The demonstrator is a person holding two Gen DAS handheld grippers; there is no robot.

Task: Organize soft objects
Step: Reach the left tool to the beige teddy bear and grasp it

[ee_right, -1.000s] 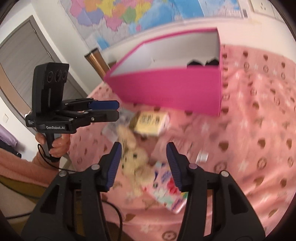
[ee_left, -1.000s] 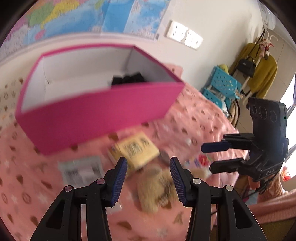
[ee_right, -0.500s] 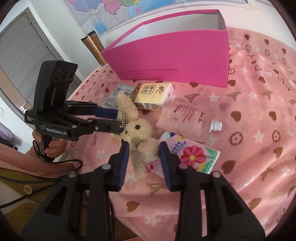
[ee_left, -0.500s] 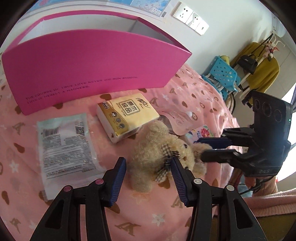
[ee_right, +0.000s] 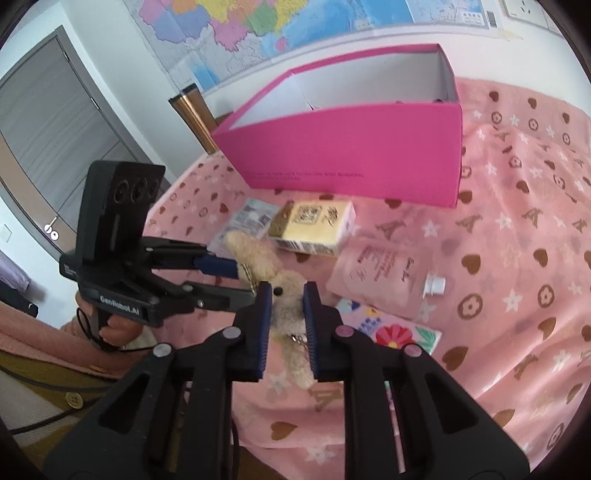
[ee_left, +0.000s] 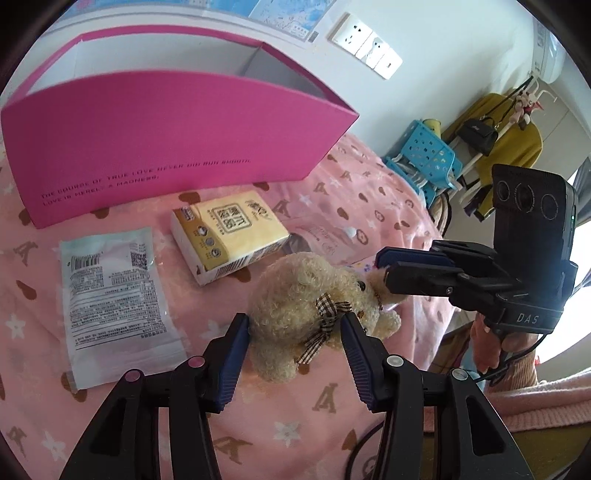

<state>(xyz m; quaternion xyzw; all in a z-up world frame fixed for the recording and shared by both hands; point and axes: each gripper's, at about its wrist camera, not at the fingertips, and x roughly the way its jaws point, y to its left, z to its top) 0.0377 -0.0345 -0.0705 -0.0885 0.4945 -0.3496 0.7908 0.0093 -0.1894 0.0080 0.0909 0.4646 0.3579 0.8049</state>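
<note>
The teddy bear [ee_left: 306,314] is lying on the pink blanket [ee_left: 332,406] in front of the pink box [ee_left: 166,147], long axis running crosswise. The right gripper [ee_right: 286,314] is pinching its head; the left gripper [ee_left: 293,354] is spread, straddling its body. The right is holding the closer grip.

1. A home bedroom: a pink heart-print blanket [ee_right: 517,229] covers the surface beneath the fingers.
2. Beyond the fingers, a wall map [ee_right: 280,26] hangs.
3. A yellow coat [ee_left: 517,147] and black handbag [ee_left: 476,134] hang right of the fingers.
</note>
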